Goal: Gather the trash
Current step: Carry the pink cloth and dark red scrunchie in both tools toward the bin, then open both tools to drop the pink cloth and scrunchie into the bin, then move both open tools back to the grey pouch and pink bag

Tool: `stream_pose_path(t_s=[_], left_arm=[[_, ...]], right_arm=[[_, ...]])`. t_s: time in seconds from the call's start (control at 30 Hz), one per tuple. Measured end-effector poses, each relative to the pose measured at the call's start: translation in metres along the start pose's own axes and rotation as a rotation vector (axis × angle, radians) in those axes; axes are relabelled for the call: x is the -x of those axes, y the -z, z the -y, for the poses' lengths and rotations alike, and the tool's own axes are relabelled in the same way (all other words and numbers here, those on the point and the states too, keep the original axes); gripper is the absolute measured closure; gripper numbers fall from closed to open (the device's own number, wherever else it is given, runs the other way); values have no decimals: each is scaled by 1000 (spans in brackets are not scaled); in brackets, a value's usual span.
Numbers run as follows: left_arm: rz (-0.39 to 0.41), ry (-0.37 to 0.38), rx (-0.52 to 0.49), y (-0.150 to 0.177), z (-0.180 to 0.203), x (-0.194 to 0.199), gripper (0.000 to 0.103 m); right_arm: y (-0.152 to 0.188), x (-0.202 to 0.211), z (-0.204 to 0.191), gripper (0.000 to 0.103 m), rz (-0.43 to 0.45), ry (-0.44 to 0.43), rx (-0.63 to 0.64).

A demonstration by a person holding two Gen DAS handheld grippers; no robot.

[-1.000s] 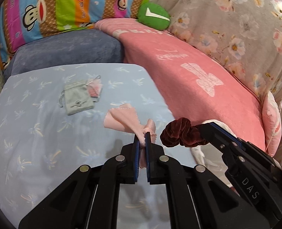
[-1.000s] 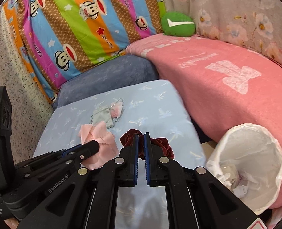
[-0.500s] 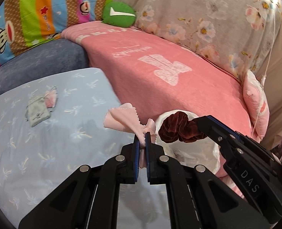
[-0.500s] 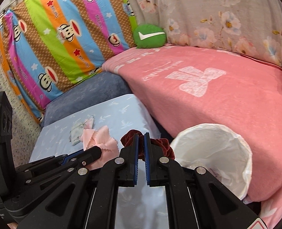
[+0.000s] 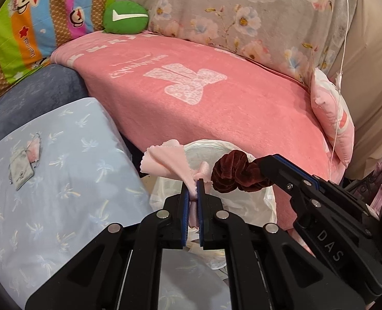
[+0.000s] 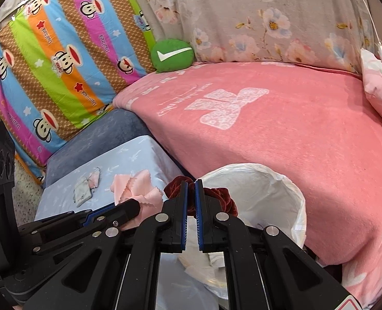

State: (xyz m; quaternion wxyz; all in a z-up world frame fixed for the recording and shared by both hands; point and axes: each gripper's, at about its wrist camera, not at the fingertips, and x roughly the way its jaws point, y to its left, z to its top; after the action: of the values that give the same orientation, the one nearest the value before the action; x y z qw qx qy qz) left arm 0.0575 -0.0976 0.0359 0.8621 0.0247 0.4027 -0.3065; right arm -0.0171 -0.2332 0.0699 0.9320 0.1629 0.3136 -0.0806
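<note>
Pink, soft cloth (image 5: 165,161) with pinked zigzag edges is pinched between the closed jaws of the left gripper (image 5: 193,183), its loose folds fanning up and to the left. Just beside it, the right gripper (image 6: 189,184) is clenched on a dark red velvet scrunchie (image 6: 216,195), a crumpled, plush ring. Both are held over the round mouth of a bin (image 6: 273,180) lined with a thin, wrinkled white plastic bag, which stands against a fuzzy pink blanket (image 5: 216,108) bearing a pale woven pattern.

From the right wrist, crumpled scraps show at the bottom of the bin; the left wrist view hides the inside behind the cloth and scrunchie. The left view shows a plump pink pillow (image 5: 330,129) in full and a thin hanging cord. On the smooth light blue sheet (image 5: 62,193) lies a small grey pouch (image 5: 22,171) with a pink scrap touching it.
</note>
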Motion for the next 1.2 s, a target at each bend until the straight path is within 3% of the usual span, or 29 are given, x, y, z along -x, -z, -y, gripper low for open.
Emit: stream_pose_path(t_s=[0.4,0.67,1.2], left_arm=[[-53,20,-31,-4,23,-23,95],[-29,-19,-11,-6,18,-23,50],[-20,-56,41,-2,-3,-20,47]], right_arm=[[-1,-2,32,97,1,32,-51],[-3,-6,35,97,2,35,-54],[3,-12,25,86,-19,25,-45]])
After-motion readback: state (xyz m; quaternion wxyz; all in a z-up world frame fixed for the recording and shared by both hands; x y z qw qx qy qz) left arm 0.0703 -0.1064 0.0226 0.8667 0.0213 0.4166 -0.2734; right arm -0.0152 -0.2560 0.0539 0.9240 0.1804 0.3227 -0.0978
